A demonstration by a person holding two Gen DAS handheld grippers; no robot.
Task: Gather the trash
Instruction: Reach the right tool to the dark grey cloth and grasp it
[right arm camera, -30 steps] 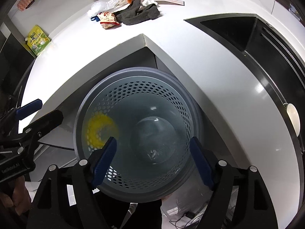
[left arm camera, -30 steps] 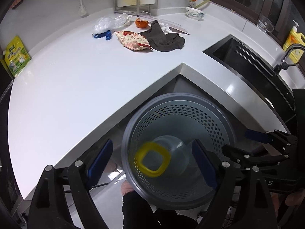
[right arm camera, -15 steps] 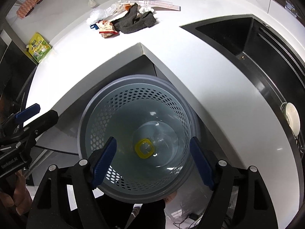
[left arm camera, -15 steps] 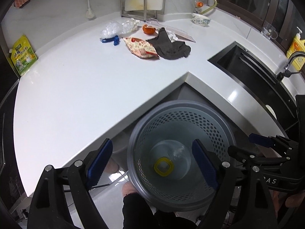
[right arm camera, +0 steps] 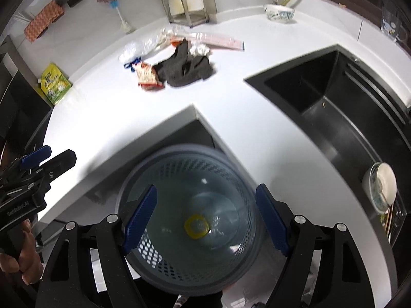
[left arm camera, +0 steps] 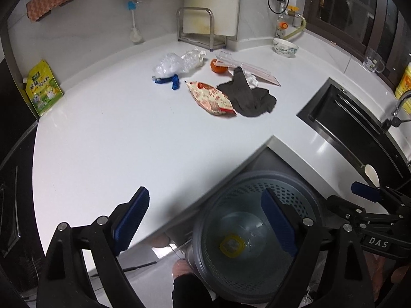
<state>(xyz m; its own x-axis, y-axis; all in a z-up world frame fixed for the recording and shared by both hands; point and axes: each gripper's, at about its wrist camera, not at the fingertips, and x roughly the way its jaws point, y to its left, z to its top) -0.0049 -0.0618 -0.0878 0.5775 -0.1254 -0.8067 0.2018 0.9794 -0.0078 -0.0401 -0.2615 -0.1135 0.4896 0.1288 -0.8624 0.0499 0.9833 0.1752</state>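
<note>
A grey perforated trash basket (left arm camera: 257,184) (right arm camera: 179,164) stands on the floor in the counter's inner corner. A yellow ring-shaped piece (left arm camera: 232,245) (right arm camera: 196,226) lies at its bottom. My left gripper (left arm camera: 205,218) is open and empty above the counter edge and basket. My right gripper (right arm camera: 205,213) is open and empty above the basket. On the white counter (left arm camera: 115,133) lie a snack wrapper (left arm camera: 212,98) (right arm camera: 147,75), a dark cloth (left arm camera: 250,97) (right arm camera: 186,68), clear crumpled plastic (left arm camera: 177,63) (right arm camera: 138,47), a blue item (left arm camera: 169,80) and an orange piece (left arm camera: 218,66).
A black sink (left arm camera: 354,128) (right arm camera: 346,107) lies to the right. A yellow-green pouch (left arm camera: 43,88) (right arm camera: 55,83) leans at the counter's left end. A bowl (left arm camera: 285,47) (right arm camera: 278,13) and a metal rack (left arm camera: 201,29) stand at the back wall.
Both grippers have risen and tilted towards the counter. The yellow ring has dropped from near the rim to the basket's bottom.
</note>
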